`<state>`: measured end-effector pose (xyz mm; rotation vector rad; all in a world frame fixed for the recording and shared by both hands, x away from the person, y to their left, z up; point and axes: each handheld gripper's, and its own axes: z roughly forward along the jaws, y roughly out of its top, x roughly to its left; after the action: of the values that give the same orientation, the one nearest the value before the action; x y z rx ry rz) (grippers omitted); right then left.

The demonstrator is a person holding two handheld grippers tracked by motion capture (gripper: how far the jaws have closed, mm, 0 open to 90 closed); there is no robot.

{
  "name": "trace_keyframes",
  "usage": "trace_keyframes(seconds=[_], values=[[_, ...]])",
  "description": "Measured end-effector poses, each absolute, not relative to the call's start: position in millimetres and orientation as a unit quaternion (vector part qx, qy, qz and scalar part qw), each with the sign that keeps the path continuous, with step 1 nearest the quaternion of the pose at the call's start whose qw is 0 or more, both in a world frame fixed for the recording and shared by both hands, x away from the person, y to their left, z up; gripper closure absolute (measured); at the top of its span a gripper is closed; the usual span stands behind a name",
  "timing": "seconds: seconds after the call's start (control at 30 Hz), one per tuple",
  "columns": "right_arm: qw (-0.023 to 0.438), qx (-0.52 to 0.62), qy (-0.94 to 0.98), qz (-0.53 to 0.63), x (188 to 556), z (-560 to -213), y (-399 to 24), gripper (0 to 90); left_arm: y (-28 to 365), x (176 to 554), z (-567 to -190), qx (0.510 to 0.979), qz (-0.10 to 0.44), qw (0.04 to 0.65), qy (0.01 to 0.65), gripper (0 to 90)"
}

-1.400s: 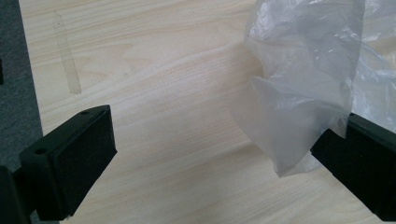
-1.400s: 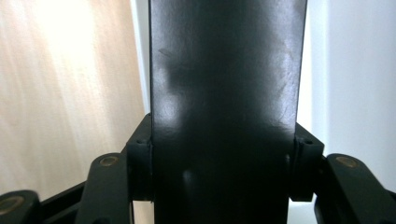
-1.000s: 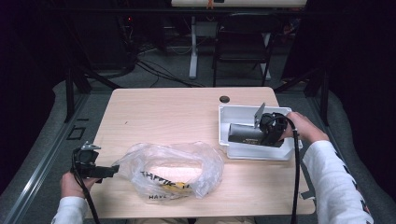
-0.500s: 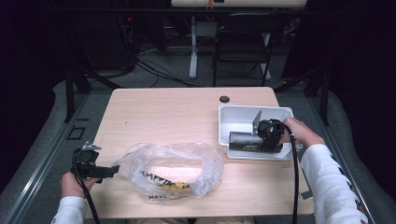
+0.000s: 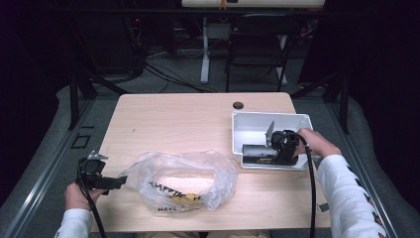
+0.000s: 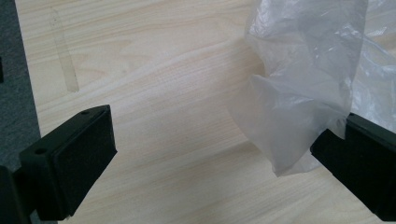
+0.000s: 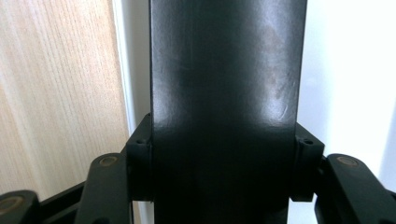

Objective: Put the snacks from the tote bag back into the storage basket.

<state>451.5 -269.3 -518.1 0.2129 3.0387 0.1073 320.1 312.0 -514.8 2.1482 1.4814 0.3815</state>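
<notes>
A clear plastic bag [image 5: 183,181] with black and yellow print lies crumpled on the wooden table near the front edge. My left gripper [image 5: 116,182] stands open just left of it, and the bag's loose edge [image 6: 303,84] hangs in front of one jaw without being pinched. A white tray [image 5: 257,119] sits at the right of the table. Low inside it, my right gripper [image 5: 271,148] is shut on a long black block [image 5: 255,151]. The right gripper view has that block [image 7: 224,84] clamped between both jaws, above the tray's white floor [image 7: 345,70].
A round cable hole [image 5: 238,105] sits in the table's far edge, just behind the tray. A strip of clear tape [image 6: 65,56] is stuck to the wood near the table's left edge. Bare wood [image 5: 173,124] spans the far left half. A chair [image 5: 257,44] stands beyond the table.
The right gripper has sunk with the black block, from above the tray's rim down into the tray. The left gripper and the bag have not moved.
</notes>
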Motion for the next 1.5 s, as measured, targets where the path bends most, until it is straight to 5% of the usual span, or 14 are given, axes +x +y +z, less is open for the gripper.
trace_keyframes(seconds=[0.23, 0.67, 1.5], values=[[0.045, 0.086, 0.995, 0.021, 454, -522, -272, 37.6, 311, 320, -515, 0.790, 0.139, 0.249, 0.544, 0.0], [0.039, 0.171, 0.982, 0.071, 448, -497, -286, 15.5, 311, 320, -514, 0.790, 0.142, 0.249, 0.542, 0.0], [0.088, 0.312, 0.928, 0.181, 383, -466, -257, 12.6, 310, 320, -514, 0.790, 0.142, 0.251, 0.540, 0.0]])
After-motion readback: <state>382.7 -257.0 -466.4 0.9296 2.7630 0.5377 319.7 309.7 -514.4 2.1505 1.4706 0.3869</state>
